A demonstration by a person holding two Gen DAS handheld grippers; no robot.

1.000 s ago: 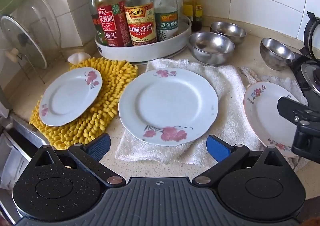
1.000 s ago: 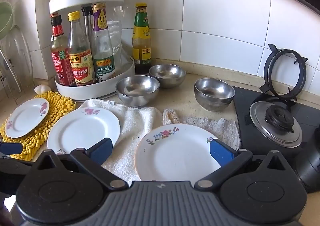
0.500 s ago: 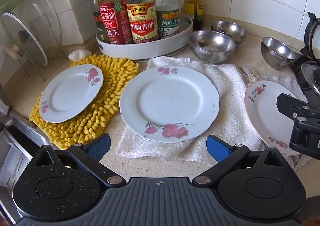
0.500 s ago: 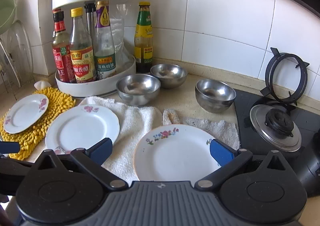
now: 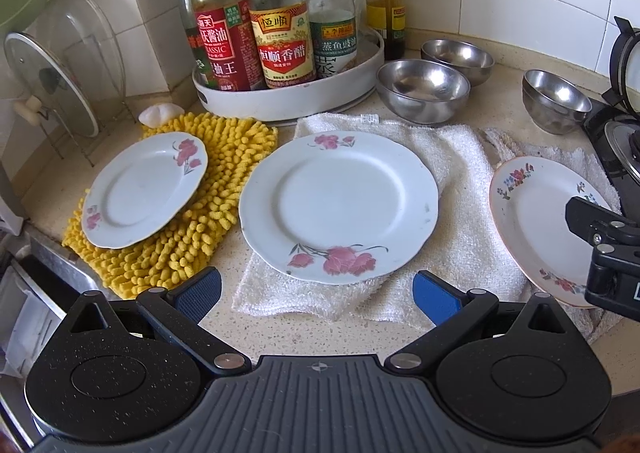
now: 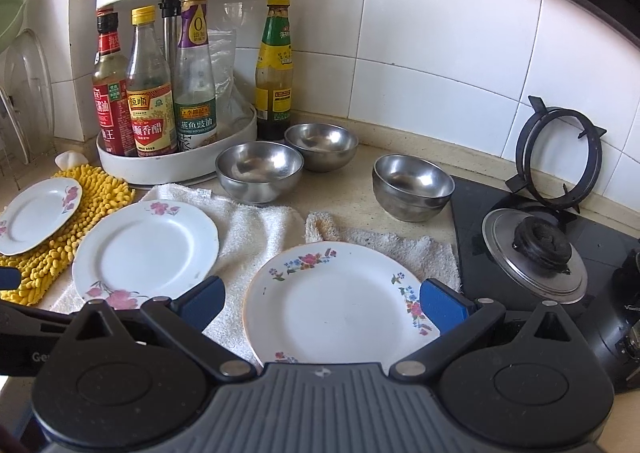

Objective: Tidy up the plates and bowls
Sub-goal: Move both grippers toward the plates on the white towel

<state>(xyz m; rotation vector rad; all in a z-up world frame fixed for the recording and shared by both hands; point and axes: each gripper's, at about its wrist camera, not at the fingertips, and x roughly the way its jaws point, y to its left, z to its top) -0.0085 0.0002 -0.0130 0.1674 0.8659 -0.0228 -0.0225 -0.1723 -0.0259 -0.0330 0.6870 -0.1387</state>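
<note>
Plates: big plate [image 5: 338, 205] flat on white towel [image 5: 460, 189] just ahead of left gripper [image 5: 316, 291], jaws wide, empty; floral plate [image 6: 340, 301] flat between right gripper [image 6: 322, 303] jaws, spread, not touching; small plate [image 5: 144, 189] tilted on yellow mat [image 5: 224, 189]; three steel bowls [image 6: 259, 171] upright behind.

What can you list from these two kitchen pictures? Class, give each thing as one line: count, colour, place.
plates: three, white with flowers; one on the mop pad, two on the towels
bowls: three, steel, on the counter behind the towels
towels: two, white, under the middle and right plates
mop pad: one, yellow, left on the counter
bottles: several, glass with red, yellow and green labels; in the rack, one beside it
rack: one, white, two tiers, in the corner
glass lids: clear, standing far left
stove: black, at right, pan support leaning on the wall
left gripper: black, blue pads, open
right gripper: black, blue pads, open over the right plate
</note>
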